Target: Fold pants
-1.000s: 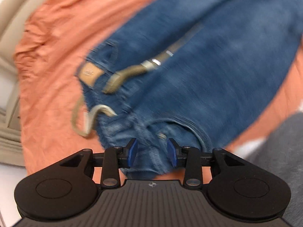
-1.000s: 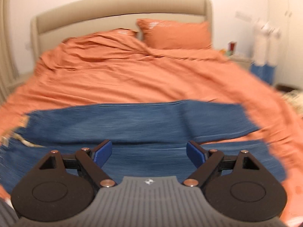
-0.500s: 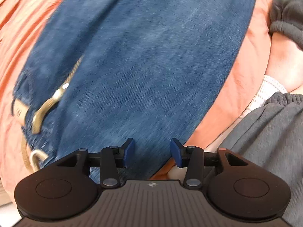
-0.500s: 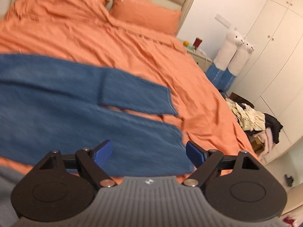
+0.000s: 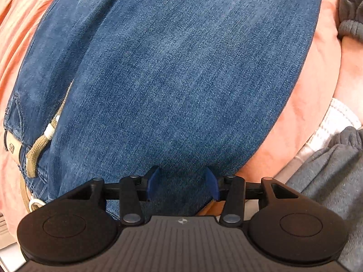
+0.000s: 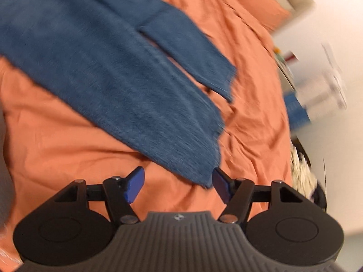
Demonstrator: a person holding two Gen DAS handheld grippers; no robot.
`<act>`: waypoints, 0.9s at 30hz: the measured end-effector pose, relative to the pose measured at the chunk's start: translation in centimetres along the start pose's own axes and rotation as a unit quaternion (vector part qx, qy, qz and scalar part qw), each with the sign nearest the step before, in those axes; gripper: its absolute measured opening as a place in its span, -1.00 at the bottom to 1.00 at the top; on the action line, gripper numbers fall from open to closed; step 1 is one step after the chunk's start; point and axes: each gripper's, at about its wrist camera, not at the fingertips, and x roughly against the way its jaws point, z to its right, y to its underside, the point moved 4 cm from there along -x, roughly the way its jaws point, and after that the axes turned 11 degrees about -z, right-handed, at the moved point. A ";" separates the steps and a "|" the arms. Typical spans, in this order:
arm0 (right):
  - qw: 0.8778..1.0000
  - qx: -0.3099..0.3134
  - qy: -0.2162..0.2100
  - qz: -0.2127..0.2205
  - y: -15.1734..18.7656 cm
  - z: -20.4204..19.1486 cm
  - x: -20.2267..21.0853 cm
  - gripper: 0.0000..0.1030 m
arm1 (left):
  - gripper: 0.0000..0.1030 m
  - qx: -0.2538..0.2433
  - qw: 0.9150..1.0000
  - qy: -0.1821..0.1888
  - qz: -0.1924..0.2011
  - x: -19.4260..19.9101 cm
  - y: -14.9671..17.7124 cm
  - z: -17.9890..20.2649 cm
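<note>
The jeans (image 6: 109, 68) are lying spread flat across the bed (image 6: 249, 56), legs side by side and running toward its far side, the near hem (image 6: 204, 172) sitting close to the bed's near edge. The right gripper (image 6: 175, 184) is hovering with its fingers spread wide, one tip just beside that hem corner, gripping nothing. The left gripper (image 5: 182, 182) is hanging over the thigh area of the jeans (image 5: 181, 79), fingers also apart and empty, the belt (image 5: 38, 149) lying off toward the bed's left edge.

To do the grab well, each gripper probably needs to be pinching both denim layers, not the sheet beneath, and lifting evenly. Open sheet is lying beyond the legs, giving room for folding. The near edge is crowding the left gripper, where grey clothing (image 5: 329, 181) is sitting.
</note>
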 end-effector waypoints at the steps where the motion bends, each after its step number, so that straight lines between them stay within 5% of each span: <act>1: 1.000 0.022 0.003 0.005 -0.1 -0.3 -0.5 0.21 | 0.08 -0.001 1.000 -0.001 -0.004 0.1 -0.3 -0.2; 5: 0.993 0.107 0.018 0.035 -0.5 -1.5 -2.8 0.19 | 0.09 -0.011 1.000 -0.011 -0.015 -0.3 -1.1 0.9; 11: 0.968 0.225 0.055 0.093 0.9 -2.6 -6.0 0.16 | 0.09 -0.021 0.999 -0.023 -0.019 -1.0 -2.8 1.6; 14: 0.960 0.253 0.070 0.102 1.4 -3.0 -7.4 -0.06 | 0.06 -0.018 0.999 -0.020 -0.022 -0.9 -3.7 1.7; 18: 0.955 0.258 0.093 0.114 1.5 -3.5 -8.0 -0.70 | -0.10 -0.009 1.000 -0.019 -0.016 -0.9 -3.5 1.4; 22: 0.955 0.247 0.105 0.129 1.5 -2.9 -7.2 -0.92 | -0.07 -0.002 1.000 -0.016 -0.003 -1.0 -2.8 1.0; 27: 0.977 0.171 0.065 0.109 -0.6 -0.3 -5.4 -1.00 | 0.01 -0.012 1.000 -0.019 0.008 -0.9 -2.0 1.1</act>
